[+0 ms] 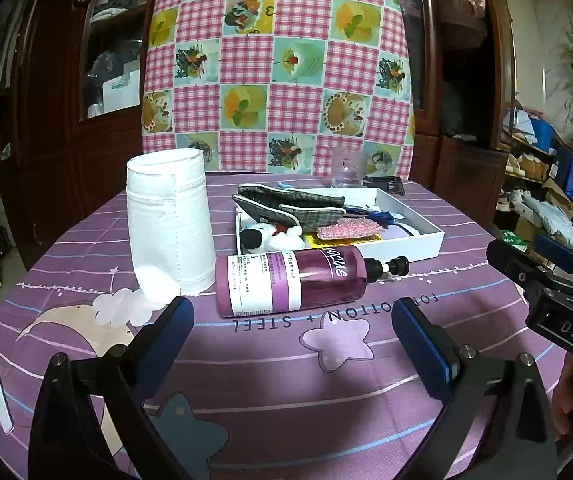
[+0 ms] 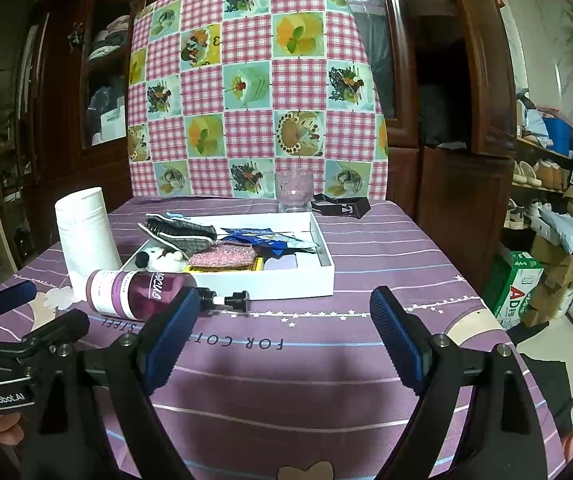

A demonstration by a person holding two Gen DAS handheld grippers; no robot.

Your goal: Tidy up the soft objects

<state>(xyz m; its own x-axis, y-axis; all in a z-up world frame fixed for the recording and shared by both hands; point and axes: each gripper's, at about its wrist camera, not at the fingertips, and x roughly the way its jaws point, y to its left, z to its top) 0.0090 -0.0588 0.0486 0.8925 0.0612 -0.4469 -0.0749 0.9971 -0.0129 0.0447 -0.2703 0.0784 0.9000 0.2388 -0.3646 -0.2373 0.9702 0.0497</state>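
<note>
Both tongs are hovering released over the near part of the table: left gripper (image 1: pixel 292 320) w/ jaws wide, nothing btwn them; right gripper (image 2: pixel 284 312) likewise spread & empty.

Writing: purple bottle (image 1: pixel 286 282) is lying on its side just in front of the white box (image 1: pixel 426 240), black pump pointing toward the right edge; its label script is showing upside down, small print too fine to read. Tablecloth (image 1: pixel 270 380) is reading "FOR COTTON + STEEL" upside down. Left tool is carrying "GenRobot.AI", right tool "DAS". Green carton (image 2: pixel 516 280) on the floor, off the right edge, is showing "AD".

Soft things are sitting in the box: grey plaid slippers (image 1: pixel 290 204) at its far left, black-and-white plush (image 1: pixel 270 236) at its near-left corner, pink beaded pouch (image 1: pixel 346 228) beside it.

White roll (image 1: pixel 170 224) is standing upright nr the left edge, just beside the bottle. Clear jar (image 2: pixel 293 190) & black clip (image 2: pixel 342 206) are sitting at the far edge. Near-right part of the table is lying bare.
</note>
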